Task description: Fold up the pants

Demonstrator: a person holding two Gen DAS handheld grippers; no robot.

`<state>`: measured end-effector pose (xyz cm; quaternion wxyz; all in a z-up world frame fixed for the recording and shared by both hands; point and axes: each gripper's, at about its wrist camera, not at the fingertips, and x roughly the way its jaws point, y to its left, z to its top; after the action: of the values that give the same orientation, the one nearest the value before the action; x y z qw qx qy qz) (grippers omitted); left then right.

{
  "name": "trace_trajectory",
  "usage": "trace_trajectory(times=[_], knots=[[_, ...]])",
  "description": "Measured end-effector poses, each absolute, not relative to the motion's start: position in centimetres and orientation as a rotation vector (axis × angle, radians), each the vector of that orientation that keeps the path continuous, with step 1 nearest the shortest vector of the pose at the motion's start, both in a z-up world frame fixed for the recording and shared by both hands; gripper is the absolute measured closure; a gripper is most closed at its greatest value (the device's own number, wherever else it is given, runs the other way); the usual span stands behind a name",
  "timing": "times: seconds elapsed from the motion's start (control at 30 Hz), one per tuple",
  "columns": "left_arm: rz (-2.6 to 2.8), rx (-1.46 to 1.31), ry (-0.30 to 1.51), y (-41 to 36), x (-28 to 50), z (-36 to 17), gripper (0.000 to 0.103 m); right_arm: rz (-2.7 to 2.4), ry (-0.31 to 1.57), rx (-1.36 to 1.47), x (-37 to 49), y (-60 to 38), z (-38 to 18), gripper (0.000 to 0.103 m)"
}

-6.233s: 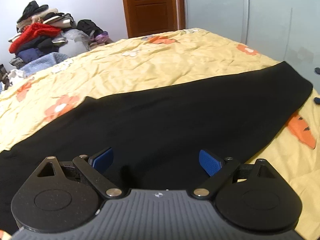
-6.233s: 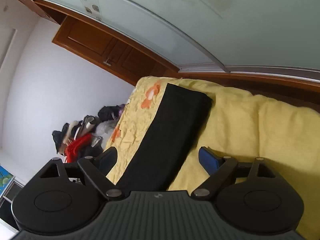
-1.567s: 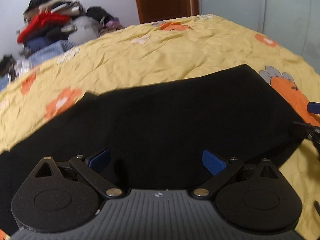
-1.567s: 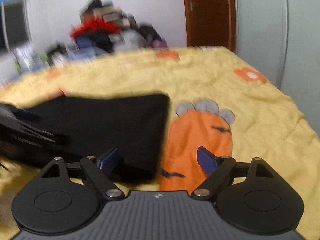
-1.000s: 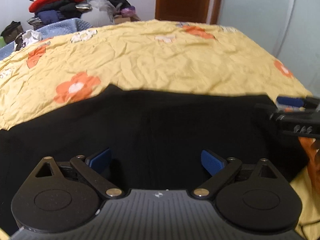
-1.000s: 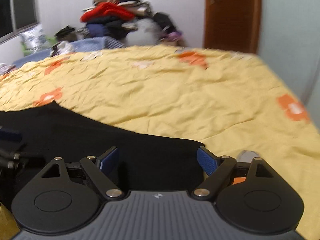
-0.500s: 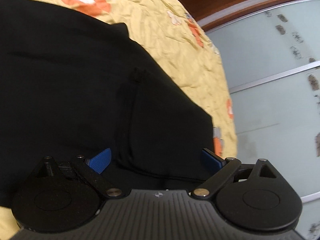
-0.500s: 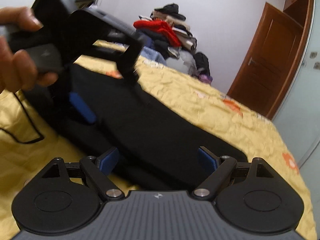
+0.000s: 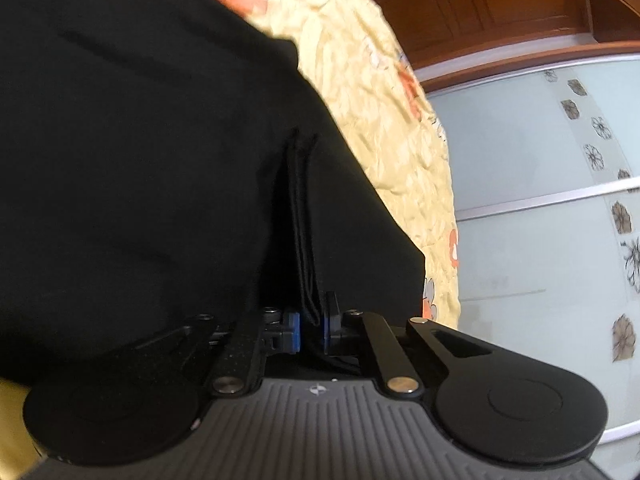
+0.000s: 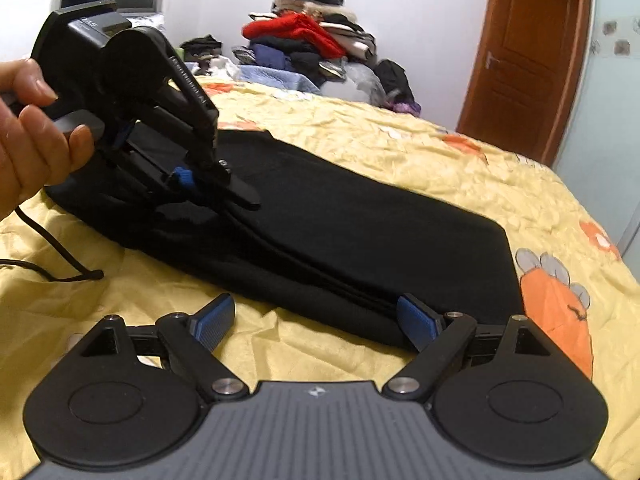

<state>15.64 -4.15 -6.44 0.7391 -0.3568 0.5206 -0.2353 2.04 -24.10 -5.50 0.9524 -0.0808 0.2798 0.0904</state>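
The black pants (image 10: 360,224) lie folded lengthwise on the yellow flowered bedspread (image 10: 400,148). My left gripper (image 9: 311,326) is shut on the near edge layers of the pants (image 9: 160,160); it also shows in the right wrist view (image 10: 236,194), held by a hand and pinching the pants' near edge. My right gripper (image 10: 316,324) is open, low over the bed at the pants' near edge, with its right pad (image 10: 416,318) touching the fabric and its left pad (image 10: 212,322) over the bedspread.
A pile of clothes (image 10: 312,44) is heaped at the far side of the bed. A wooden door (image 10: 528,52) stands at the back right. Glass wardrobe doors (image 9: 540,200) run along the bed's right side. A black cable (image 10: 52,264) lies on the bedspread at left.
My left gripper has shut on the pants' edge; half a second ago it was open over the fabric. My right gripper has dropped lower toward the pants' near edge.
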Motion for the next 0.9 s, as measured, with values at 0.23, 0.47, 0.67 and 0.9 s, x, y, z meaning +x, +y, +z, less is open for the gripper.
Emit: trace_trajectory(times=[0.23,0.47,0.67,0.9], knots=[[-0.467,-0.694,1.137,-3.6,14.9,-6.6,0.094,0.191,0.514,-0.025,2.3,-27.2,-3.7,0.014],[-0.405,-0.527,1.072,-3.5,14.5,-2.9,0.064,0.201,0.614,0.335,4.7,-33.0,-4.9,0.001],[-0.473,-0.334,0.933,-7.4,17.1,0.4,0.043,0.154,0.495,0.202,8.5,-34.0,-1.5,0.002],[-0.473,-0.19,0.951,-12.4,21.6,-2.4,0.037,0.199,0.69,0.229,17.3,-35.1,-4.8,0.002]])
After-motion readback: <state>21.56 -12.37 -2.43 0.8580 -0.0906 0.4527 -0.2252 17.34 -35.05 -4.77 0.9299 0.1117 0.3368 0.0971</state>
